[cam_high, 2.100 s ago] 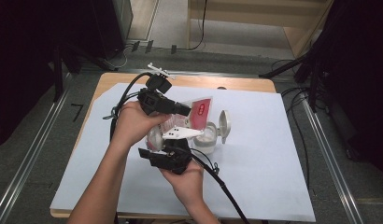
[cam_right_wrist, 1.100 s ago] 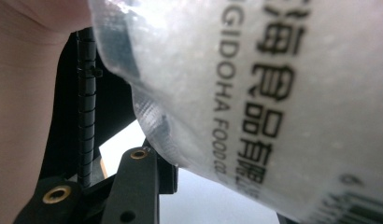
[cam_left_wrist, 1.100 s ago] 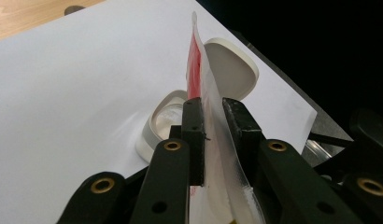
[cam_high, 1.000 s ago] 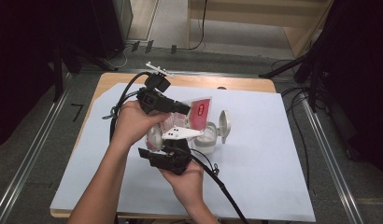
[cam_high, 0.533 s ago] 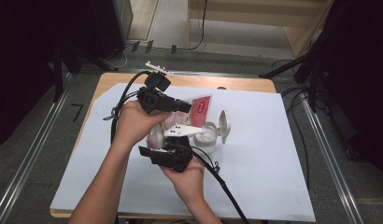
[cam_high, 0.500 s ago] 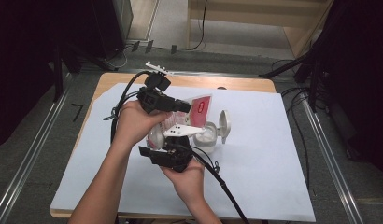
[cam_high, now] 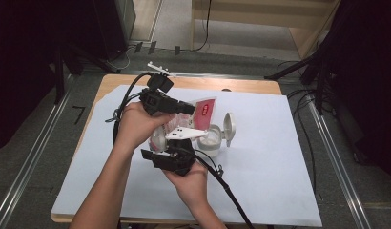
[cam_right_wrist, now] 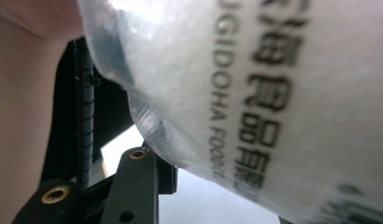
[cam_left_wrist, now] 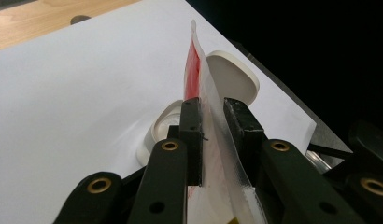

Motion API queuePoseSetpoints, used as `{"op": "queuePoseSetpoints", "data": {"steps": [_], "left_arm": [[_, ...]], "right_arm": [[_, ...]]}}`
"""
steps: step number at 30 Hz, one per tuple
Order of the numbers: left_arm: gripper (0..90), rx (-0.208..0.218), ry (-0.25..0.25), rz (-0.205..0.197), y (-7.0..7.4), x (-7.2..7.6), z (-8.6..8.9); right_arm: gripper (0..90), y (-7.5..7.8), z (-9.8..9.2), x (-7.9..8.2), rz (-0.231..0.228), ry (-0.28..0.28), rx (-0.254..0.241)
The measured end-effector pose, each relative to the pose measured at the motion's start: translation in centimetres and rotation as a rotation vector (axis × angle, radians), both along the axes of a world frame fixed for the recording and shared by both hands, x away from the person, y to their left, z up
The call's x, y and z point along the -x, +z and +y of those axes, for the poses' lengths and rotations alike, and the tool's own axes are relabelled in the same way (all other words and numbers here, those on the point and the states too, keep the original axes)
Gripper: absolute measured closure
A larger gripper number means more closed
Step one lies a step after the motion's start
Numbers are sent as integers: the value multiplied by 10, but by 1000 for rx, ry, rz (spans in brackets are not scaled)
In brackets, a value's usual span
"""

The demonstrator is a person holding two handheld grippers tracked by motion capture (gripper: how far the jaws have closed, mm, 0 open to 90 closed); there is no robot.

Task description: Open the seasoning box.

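- The work in hand is a packet (cam_high: 203, 110) held over an open white tub (cam_high: 209, 140); judged from the pose, the step is pouring or emptying the packet into the tub.
- The left gripper (cam_left_wrist: 212, 116) has its jaws closed on the packet's flat edge; the film stands upright between them, red print on one face.
- In the high view the left gripper (cam_high: 184, 108) reaches from the left toward the middle of the tabletop, and the red end of the packet sticks out past it, above the tub.
- The right gripper (cam_high: 177, 151) sits below and just near of the left one, toward the near edge. Its own view shows the clear, printed packet (cam_right_wrist: 255, 93) pressed close against the lens and one jaw at lower left; how far the jaws stand apart, and whether they grip the film, cannot be told.
- The tub stands on the white sheet (cam_high: 279, 157) near the middle of the tabletop. Its hinged lid (cam_high: 228, 129) is flipped up on the right side, so the mouth is free.
- From the left gripper view the tub (cam_left_wrist: 161, 128) lies just beyond the jaws, lid (cam_left_wrist: 234, 77) behind it.
- The next move likely calls for tilting the packet's open end down over the tub mouth while both holds stay firm.
- Risk, as a judgement: thin film may slip or fold, and contents may fall beside the tub.
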State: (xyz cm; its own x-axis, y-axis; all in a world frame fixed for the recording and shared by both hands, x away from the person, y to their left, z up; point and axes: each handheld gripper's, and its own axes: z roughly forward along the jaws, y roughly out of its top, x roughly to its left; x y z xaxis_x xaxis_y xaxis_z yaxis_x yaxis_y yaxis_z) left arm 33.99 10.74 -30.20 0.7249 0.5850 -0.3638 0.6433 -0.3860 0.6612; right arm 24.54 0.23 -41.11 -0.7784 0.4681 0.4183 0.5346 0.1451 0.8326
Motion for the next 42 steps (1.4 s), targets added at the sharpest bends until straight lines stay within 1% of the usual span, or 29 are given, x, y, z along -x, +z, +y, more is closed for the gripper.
{"op": "queuePoseSetpoints", "data": {"steps": [1, 2, 3, 5, 7, 9, 13, 19, 26, 27, 29, 31, 32, 33, 34, 36, 40, 42], "left_arm": [[788, 7, -1, -2, 0, 0, 0], [787, 7, -1, -2, 0, 0, 0], [787, -5, -4, -8, 1, 1, -1], [787, 1, 0, -8, 2, 2, -2], [787, -5, -2, -12, 3, 2, -2], [787, 0, -2, -15, 2, 3, -3], [783, -1, -6, -26, 3, 3, -3], [785, -7, -8, -13, 2, 2, -6], [794, -10, -18, -5, 2, 2, -7], [799, -13, -19, -4, 2, 1, -8], [810, -32, -25, -4, 3, -1, -9], [828, -35, -27, -6, 3, -1, -10], [835, -51, -37, 3, 5, -3, -11], [840, -51, -37, 3, 5, -3, -11], [844, -73, -48, 4, 6, -5, -12], [860, -73, -47, 8, 6, -6, -12], [884, -99, -64, 11, 8, -7, -15], [885, -96, -65, 13, 8, -7, -15]], "right_arm": [[600, 0, 0, 0, -4, 0, 1], [600, 0, 0, 0, -4, 0, 1], [605, 0, 1, 0, -10, -2, 2], [629, 0, 1, 0, -14, -10, 4], [632, 0, 0, 1, -18, -12, 4], [633, 0, 0, 1, -17, -15, 1], [637, 1, 0, 2, -3, -38, -26], [637, 0, -1, 4, 10, -41, -35], [635, 0, -3, 3, 4, -29, -35], [634, 0, -3, 3, -2, -29, -29], [633, 0, -3, 2, -3, -30, -30], [633, 0, -3, 2, -7, -28, -26], [633, 0, -3, 2, -13, -28, -24], [633, 0, -2, 2, -18, -30, -25], [633, 1, -2, 2, -18, -29, -25], [633, 1, -3, 2, -22, -29, -27], [634, 1, -2, 2, -26, -34, -28], [633, 1, -3, 2, -29, -34, -23]]}}
